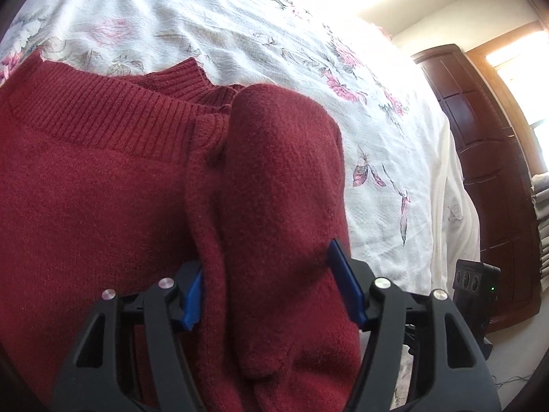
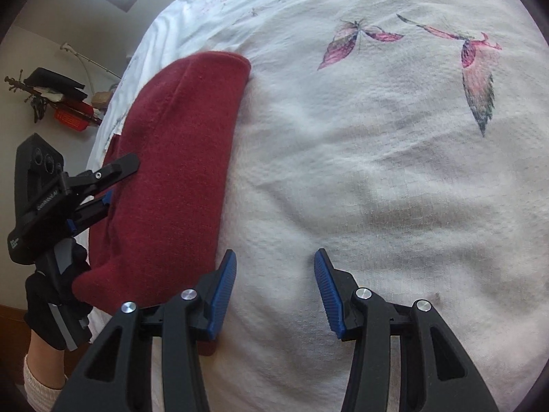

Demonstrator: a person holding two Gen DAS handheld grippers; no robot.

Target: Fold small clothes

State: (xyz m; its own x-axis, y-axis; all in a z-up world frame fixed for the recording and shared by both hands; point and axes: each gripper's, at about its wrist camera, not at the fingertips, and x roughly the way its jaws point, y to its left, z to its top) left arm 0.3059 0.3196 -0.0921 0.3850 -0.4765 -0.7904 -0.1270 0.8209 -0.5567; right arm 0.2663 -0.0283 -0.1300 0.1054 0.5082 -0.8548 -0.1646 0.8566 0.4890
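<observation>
- Left hand-held gripper [image 1: 266, 285]: lower centre of the left wrist view, jaws wide, straddling a folded-over ridge of the red sweater [image 1: 103, 189] without visibly clamping it.
- Fold [image 1: 281, 178]: its long axis runs away from the gripper toward the ribbed collar [image 1: 103, 103] at upper left.
- Right hand-held gripper [image 2: 274, 292]: jaws wide, empty, over bare bedspread [image 2: 377, 171]; the sweater lies just beside its left finger, so the left gripper is nearer.
- Sweater: dark red knit, fuzzy, resting on the floral bedspread.
</observation>
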